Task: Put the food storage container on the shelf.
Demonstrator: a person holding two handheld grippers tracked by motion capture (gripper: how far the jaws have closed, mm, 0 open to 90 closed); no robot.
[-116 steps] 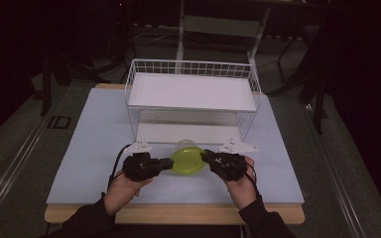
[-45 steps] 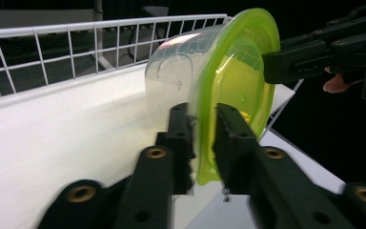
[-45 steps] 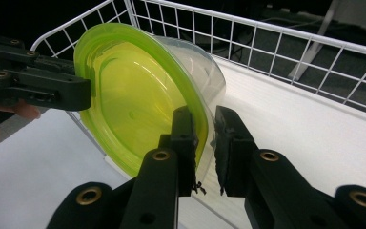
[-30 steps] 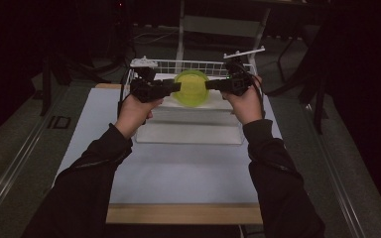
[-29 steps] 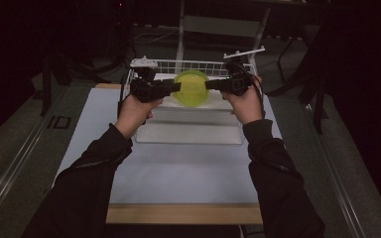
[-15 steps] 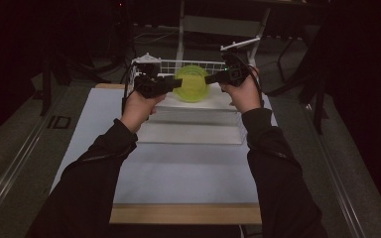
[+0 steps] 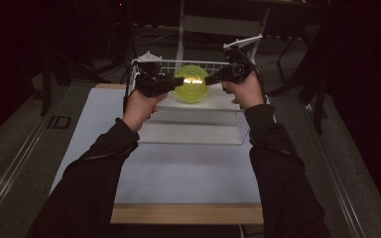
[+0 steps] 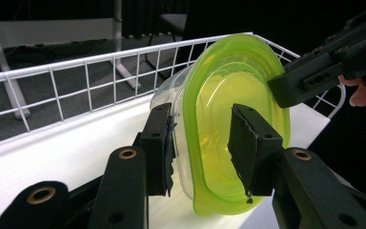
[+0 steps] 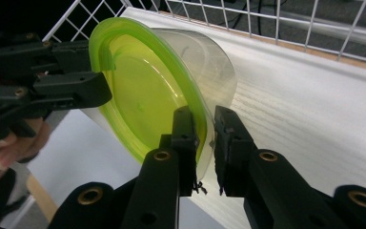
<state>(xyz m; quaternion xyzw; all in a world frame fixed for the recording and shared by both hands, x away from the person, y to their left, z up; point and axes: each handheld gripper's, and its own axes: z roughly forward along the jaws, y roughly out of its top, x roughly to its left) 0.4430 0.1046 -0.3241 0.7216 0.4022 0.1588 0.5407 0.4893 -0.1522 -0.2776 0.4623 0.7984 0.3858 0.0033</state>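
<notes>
Fingers of the right gripper (image 9: 201,138) pinch the green-lidded container (image 7: 190,83) rim; left gripper (image 8: 202,143) fingers just loosened, straddling it, top center over the wire rack (image 7: 213,101).

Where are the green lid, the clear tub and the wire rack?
green lid (image 8: 219,95), left gripper view, its face.
clear tub (image 9: 209,62), right gripper view, its side wall.
wire rack (image 8: 76,64), left gripper view, its top rail.
</notes>
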